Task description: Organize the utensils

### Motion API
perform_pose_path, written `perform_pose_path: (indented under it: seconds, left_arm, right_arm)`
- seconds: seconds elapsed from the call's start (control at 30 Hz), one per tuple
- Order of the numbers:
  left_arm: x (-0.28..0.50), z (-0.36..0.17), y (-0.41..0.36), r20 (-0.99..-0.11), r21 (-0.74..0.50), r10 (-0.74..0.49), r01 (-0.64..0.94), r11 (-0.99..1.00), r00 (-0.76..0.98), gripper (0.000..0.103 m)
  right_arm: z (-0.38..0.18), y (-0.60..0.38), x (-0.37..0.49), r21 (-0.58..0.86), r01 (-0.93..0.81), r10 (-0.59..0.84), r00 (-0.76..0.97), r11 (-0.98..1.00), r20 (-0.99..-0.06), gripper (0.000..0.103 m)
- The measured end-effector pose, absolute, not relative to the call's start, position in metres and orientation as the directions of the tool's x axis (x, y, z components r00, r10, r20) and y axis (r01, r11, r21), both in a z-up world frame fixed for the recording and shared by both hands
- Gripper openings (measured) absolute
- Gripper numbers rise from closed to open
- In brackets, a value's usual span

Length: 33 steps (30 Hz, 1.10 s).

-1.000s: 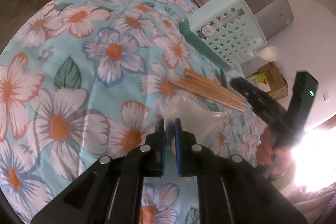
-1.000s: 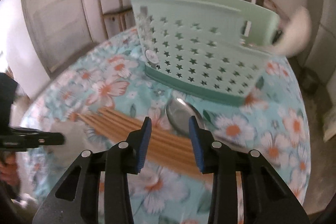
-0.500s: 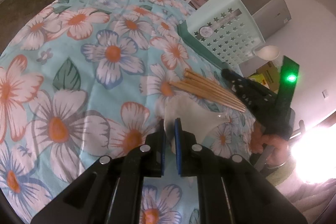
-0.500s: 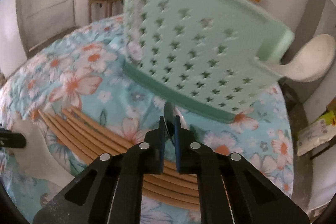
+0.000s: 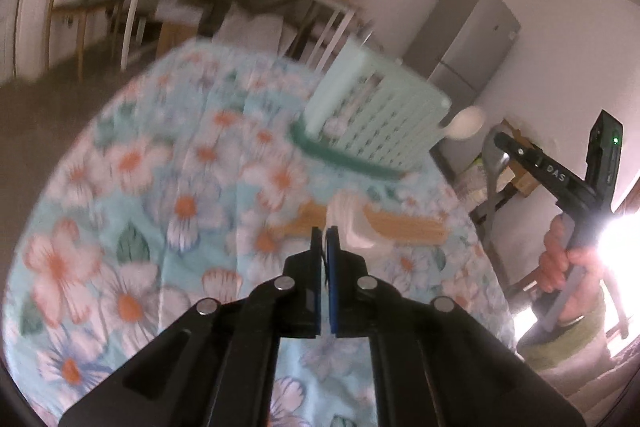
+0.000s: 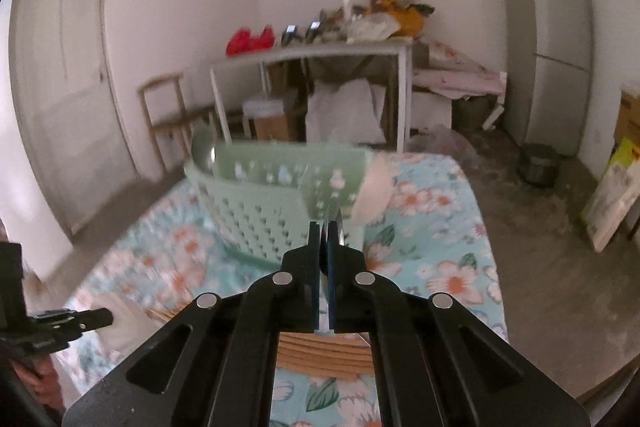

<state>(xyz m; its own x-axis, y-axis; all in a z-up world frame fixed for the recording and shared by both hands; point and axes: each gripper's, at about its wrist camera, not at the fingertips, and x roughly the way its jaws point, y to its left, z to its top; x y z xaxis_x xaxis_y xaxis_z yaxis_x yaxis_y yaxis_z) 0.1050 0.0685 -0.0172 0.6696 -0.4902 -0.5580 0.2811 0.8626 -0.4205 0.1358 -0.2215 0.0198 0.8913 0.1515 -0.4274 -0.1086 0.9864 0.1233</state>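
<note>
My left gripper (image 5: 324,233) is shut on a white ceramic spoon (image 5: 352,223), lifted above the flowered tablecloth (image 5: 132,195). My right gripper (image 6: 325,227) is shut on a metal spoon (image 6: 335,223), seen edge-on; in the left wrist view the right gripper (image 5: 500,141) holds that metal spoon (image 5: 493,167) up in the air at the right. A mint green star-holed utensil basket (image 6: 260,211) stands on the table ahead, with a metal spoon (image 6: 203,151) at its left corner and a white spoon (image 6: 374,187) at its right. Wooden chopsticks (image 6: 324,351) lie below the right gripper.
The round table's edge (image 6: 480,227) drops off to a bare floor. Beyond stand a white cluttered table (image 6: 312,55), a wooden chair (image 6: 164,111), a grey fridge (image 6: 548,43) and cardboard boxes (image 6: 616,187).
My right gripper closed on the metal spoon and lifted it off the table. My left gripper rose with the white spoon, tilting its view up toward the basket.
</note>
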Motion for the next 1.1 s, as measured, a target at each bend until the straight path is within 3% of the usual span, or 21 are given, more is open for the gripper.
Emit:
perform_pose_path:
  seconds: [0.23,0.43,0.6,0.83,0.97,1.1]
  left_arm:
    - [0.102,0.053,0.071,-0.408,-0.340,-0.471,0.348,0.874,0.783,0.001]
    - [0.116,0.128,0.051,-0.278,-0.076,-0.367,0.360,0.930,0.888,0.001]
    - [0.139,0.138,0.014,-0.277,0.179,-0.257,0.312,0.933,0.926,0.002]
    - [0.172,0.110,-0.032,-0.321,0.435,-0.144,0.280,0.856,0.936,0.002]
    - [0.187,0.101,-0.045,-0.351,0.463,-0.130,0.292,0.837,0.927,0.003]
    - [0.197,0.106,-0.046,-0.366,0.390,-0.187,0.333,0.859,0.912,0.005]
  right_arm:
    - [0.029,-0.229,0.117,0.172,-0.115,0.172,0.914,0.978,-0.367,0.001]
    - [0.025,-0.225,0.113,0.182,-0.135,0.194,0.914,0.974,-0.356,0.001]
    - [0.021,-0.226,0.115,0.193,-0.141,0.203,0.912,0.971,-0.356,0.001]
    - [0.015,-0.229,0.117,0.199,-0.146,0.212,0.905,0.969,-0.367,0.001]
    - [0.013,-0.230,0.117,0.202,-0.147,0.215,0.903,0.968,-0.372,0.001]
    - [0.011,-0.231,0.119,0.204,-0.146,0.216,0.901,0.968,-0.377,0.001]
